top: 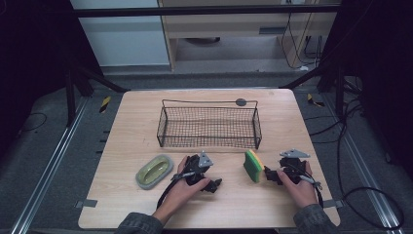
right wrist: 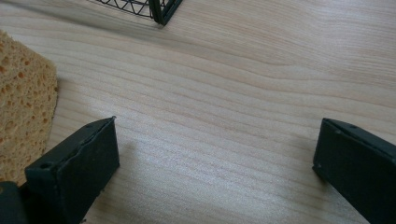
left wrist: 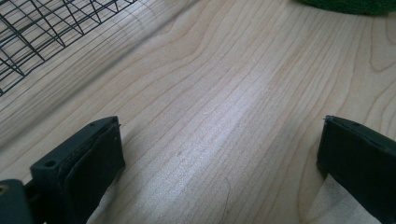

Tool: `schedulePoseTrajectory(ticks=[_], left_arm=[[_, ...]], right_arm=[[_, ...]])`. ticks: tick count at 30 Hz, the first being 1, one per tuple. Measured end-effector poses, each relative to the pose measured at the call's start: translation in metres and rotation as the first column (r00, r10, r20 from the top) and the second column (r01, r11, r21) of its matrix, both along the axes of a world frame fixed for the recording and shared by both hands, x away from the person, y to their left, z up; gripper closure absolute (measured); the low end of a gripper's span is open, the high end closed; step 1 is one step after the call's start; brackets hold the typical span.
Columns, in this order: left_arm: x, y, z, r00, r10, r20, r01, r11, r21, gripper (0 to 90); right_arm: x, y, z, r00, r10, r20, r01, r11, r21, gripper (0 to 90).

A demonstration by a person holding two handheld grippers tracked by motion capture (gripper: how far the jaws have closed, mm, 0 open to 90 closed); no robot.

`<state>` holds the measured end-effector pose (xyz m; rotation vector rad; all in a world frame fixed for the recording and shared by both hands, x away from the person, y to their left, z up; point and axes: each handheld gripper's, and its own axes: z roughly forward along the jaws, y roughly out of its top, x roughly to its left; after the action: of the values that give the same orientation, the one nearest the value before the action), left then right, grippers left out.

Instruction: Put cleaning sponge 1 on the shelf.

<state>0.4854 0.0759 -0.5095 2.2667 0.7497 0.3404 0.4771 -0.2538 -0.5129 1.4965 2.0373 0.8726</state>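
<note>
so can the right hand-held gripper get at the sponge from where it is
Probably yes. The right hand-held gripper sits open on the table just beside the sponge, which stands on edge. In the right gripper view the sponge is right by one jaw, with bare wood between.

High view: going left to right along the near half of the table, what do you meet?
Green soap dish → left hand-held gripper → sponge → right hand-held gripper.
</note>
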Motion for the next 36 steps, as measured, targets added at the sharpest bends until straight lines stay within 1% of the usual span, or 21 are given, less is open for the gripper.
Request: schedulePoseTrajectory(ticks=[6, 10, 11, 13, 15, 17, 18, 20, 21, 22, 23, 25, 26, 27, 28, 29, 30, 32, 33, 35, 36], left_arm=[[-0.001, -0.002, 0.011, 0.9996, -0.022, 0.015, 0.022, 0.9994, 0.028, 5.0], [0.003, -0.002, 0.033, 0.9985, -0.049, 0.024, 0.047, 0.9966, 0.067, 5.5], [0.003, -0.002, 0.033, 0.9985, -0.049, 0.024, 0.047, 0.9966, 0.067, 5.7], [0.005, 0.002, 0.055, 0.9985, -0.044, 0.031, 0.041, 0.9949, 0.092, 5.7], [0.007, 0.008, 0.068, 0.9985, -0.034, 0.042, 0.028, 0.9899, 0.139, 5.7], [0.008, 0.013, 0.074, 0.9988, -0.029, 0.04, 0.022, 0.9879, 0.153, 5.5], [0.011, 0.023, 0.083, 0.999, -0.018, 0.041, 0.01, 0.982, 0.189, 5.4], [0.012, 0.032, 0.089, 0.9982, -0.014, 0.059, 0.0, 0.9727, 0.232, 5.3], [0.012, 0.032, 0.089, 0.9982, -0.014, 0.059, 0.0, 0.9727, 0.232, 5.4], [0.012, 0.04, 0.094, 0.9964, -0.007, 0.084, -0.015, 0.9649, 0.262, 5.4], [0.012, 0.04, 0.094, 0.9964, -0.007, 0.084, -0.015, 0.9649, 0.262, 5.5], [0.012, 0.051, 0.098, 0.9969, 0.009, 0.079, -0.029, 0.9652, 0.26, 5.3], [0.013, 0.054, 0.099, 0.9968, 0.017, 0.078, -0.037, 0.9614, 0.273, 4.5], [0.013, 0.054, 0.099, 0.9968, 0.017, 0.078, -0.037, 0.9614, 0.273, 3.6], [0.015, 0.06, 0.1, 0.9965, 0.034, 0.077, -0.056, 0.9496, 0.308, 3.8], [0.015, 0.06, 0.1, 0.9965, 0.034, 0.077, -0.056, 0.9496, 0.308, 4.1], [0.015, 0.067, 0.103, 0.9948, 0.053, 0.087, -0.078, 0.946, 0.315, 4.3], [0.015, 0.072, 0.104, 0.9944, 0.066, 0.082, -0.088, 0.9457, 0.313, 4.4], [0.015, 0.079, 0.106, 0.9958, 0.07, 0.059, -0.084, 0.9483, 0.306, 4.3], [0.014, 0.082, 0.107, 0.9962, 0.072, 0.05, -0.084, 0.9476, 0.308, 4.3], [0.013, 0.089, 0.11, 0.9958, 0.075, 0.051, -0.088, 0.9431, 0.321, 4.3]], right_arm=[[0.0, 0.0, 0.0, 1.0, 0.002, 0.0, -0.002, 1.0, -0.001, 0.4], [0.002, 0.0, 0.0, 1.0, 0.004, 0.0, -0.004, 1.0, 0.002, 0.4], [0.002, 0.0, 0.0, 1.0, 0.004, 0.0, -0.004, 1.0, 0.002, 0.4], [0.002, -0.001, 0.0, 1.0, 0.008, -0.002, -0.008, 1.0, -0.002, 0.4], [0.001, -0.001, 0.0, 1.0, 0.008, 0.0, -0.008, 1.0, 0.0, 0.4], [0.001, -0.001, 0.0, 1.0, 0.007, -0.001, -0.007, 1.0, 0.0, 0.4], [0.001, -0.002, 0.0, 0.9999, 0.011, 0.001, -0.011, 1.0, -0.002, 0.5], [0.001, -0.002, 0.0, 0.9999, 0.011, 0.0, -0.011, 1.0, -0.002, 0.4], [0.001, -0.002, 0.0, 0.9999, 0.011, 0.0, -0.011, 1.0, -0.003, 0.4], [0.001, -0.002, 0.0, 0.9999, 0.012, 0.001, -0.012, 1.0, -0.003, 0.4], [0.001, -0.002, 0.0, 0.9999, 0.012, 0.001, -0.012, 1.0, -0.003, 0.4], [0.001, -0.001, 0.0, 1.0, 0.006, 0.0, -0.006, 1.0, 0.002, 0.4], [0.001, -0.001, 0.0, 1.0, 0.005, 0.0, -0.005, 1.0, 0.0, 0.4], [0.001, -0.001, 0.0, 1.0, 0.005, 0.0, -0.005, 1.0, -0.001, 0.4], [0.001, -0.001, 0.0, 1.0, 0.005, 0.0, -0.005, 1.0, -0.001, 0.4], [0.001, -0.001, 0.0, 1.0, 0.005, 0.0, -0.005, 1.0, -0.001, 0.4], [0.001, -0.001, 0.0, 1.0, 0.004, -0.001, -0.004, 1.0, 0.0, 0.4], [0.001, -0.001, 0.0, 1.0, 0.003, -0.001, -0.003, 1.0, 0.002, 0.4], [0.001, -0.001, 0.0, 1.0, 0.005, 0.001, -0.005, 1.0, 0.001, 0.4], [0.0, -0.002, 0.0, 1.0, 0.005, 0.001, -0.005, 1.0, 0.003, 0.4], [0.0, -0.002, 0.0, 1.0, 0.006, 0.0, -0.006, 1.0, 0.003, 0.4]])
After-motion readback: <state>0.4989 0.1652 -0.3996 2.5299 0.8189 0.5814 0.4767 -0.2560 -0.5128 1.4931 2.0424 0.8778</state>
